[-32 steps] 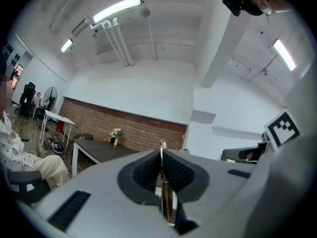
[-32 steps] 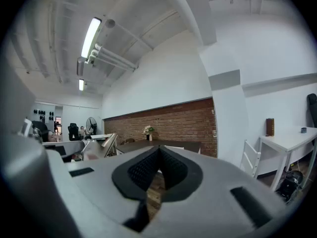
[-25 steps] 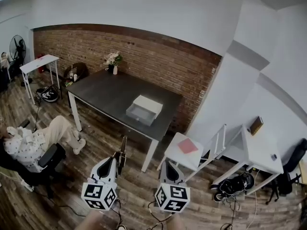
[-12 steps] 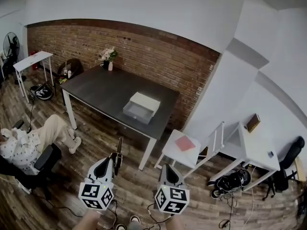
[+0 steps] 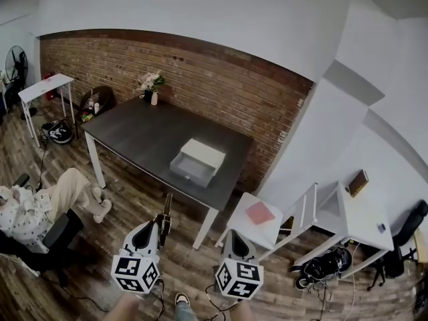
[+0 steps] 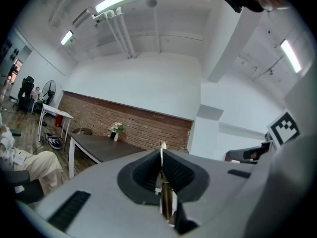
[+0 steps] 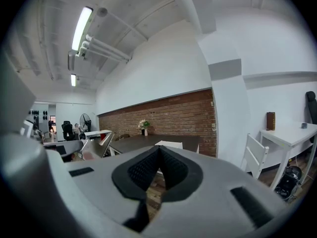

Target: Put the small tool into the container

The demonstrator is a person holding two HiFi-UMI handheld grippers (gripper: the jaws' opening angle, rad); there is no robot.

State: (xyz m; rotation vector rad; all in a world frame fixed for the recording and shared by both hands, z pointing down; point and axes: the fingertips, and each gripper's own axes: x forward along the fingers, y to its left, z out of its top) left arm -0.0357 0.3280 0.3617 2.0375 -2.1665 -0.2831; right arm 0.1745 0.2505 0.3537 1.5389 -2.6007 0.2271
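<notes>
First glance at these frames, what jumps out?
Low in the head view, the left gripper is shut on a thin small tool that sticks up past its jaws, and the right gripper beside it is shut on nothing. Ahead, a dark table stands by the brick wall with a white container near its right end. A person sits at far left.

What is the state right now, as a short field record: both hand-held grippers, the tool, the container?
left hand-held gripper: shut on the small tool, a thin metal piece edge-on between the jaws
right hand-held gripper: shut, nothing between the jaws
container: white box with an open drawer, on the dark table
tool in container: no
position: both grippers short of the table, over the wooden floor
</notes>
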